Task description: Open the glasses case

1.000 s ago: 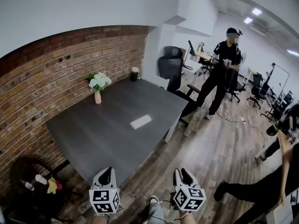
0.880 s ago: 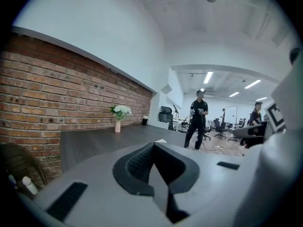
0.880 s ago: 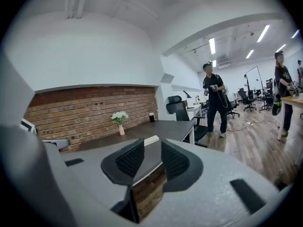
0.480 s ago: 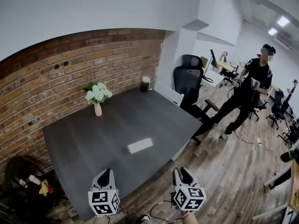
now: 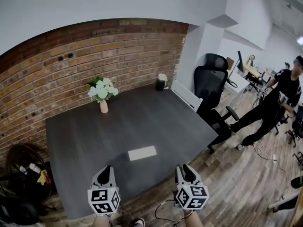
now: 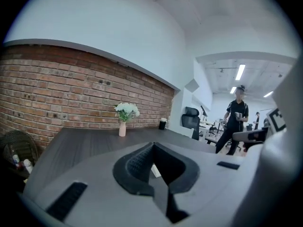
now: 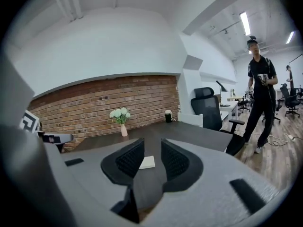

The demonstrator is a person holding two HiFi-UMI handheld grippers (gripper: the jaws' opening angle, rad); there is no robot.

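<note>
Your left gripper (image 5: 106, 170) has its ribbed jaws together, your right gripper (image 5: 183, 169) apart and empty. A flat white rectangular glasses case (image 5: 142, 152) lies farther off.

Open-plan office: black swivel chair (image 5: 211, 82), white desks (image 5: 248, 71) with a monitor (image 5: 239, 60) further back, strip lights (image 6: 240, 72) on the ceiling, wood plank floor (image 5: 246, 174). Near side looks like a meeting corner, with a dark table (image 5: 156, 122) against a brick wall (image 5: 94, 46) and a vase of flowers (image 5: 102, 94) on it. One person (image 5: 277, 103) in black stands among the desks.
</note>
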